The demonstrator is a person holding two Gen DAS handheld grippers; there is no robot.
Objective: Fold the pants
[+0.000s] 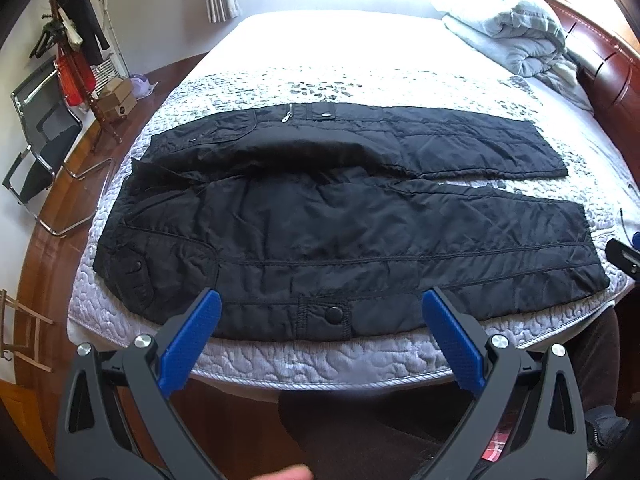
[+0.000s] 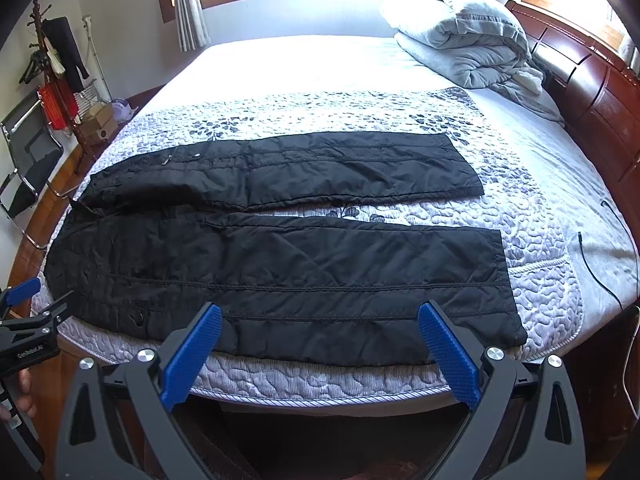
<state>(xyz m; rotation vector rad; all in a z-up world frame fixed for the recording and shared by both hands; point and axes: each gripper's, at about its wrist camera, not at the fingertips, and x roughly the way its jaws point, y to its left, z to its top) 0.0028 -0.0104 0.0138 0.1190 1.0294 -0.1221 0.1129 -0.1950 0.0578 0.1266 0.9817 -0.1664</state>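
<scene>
Black quilted pants (image 1: 320, 216) lie spread flat across the bed, waist at the left, both legs running right and a little apart. The near leg (image 2: 300, 276) reaches the mattress's front edge; the far leg (image 2: 320, 168) lies behind it. My left gripper (image 1: 322, 300) hovers open over the near edge by a snap-button tab (image 1: 332, 314), holding nothing. My right gripper (image 2: 320, 316) hangs open above the near leg's lower part, close to its hem (image 2: 508, 292). In the right wrist view the left gripper (image 2: 28, 300) shows at the far left.
The bed has a pale quilted cover (image 2: 540, 264) and a red wooden headboard (image 2: 592, 92) at the right. A folded grey duvet (image 2: 464, 40) sits at the back right. A black cable (image 2: 592, 264) lies on the right. A chair (image 1: 36, 148) and coat rack (image 1: 68, 40) stand left.
</scene>
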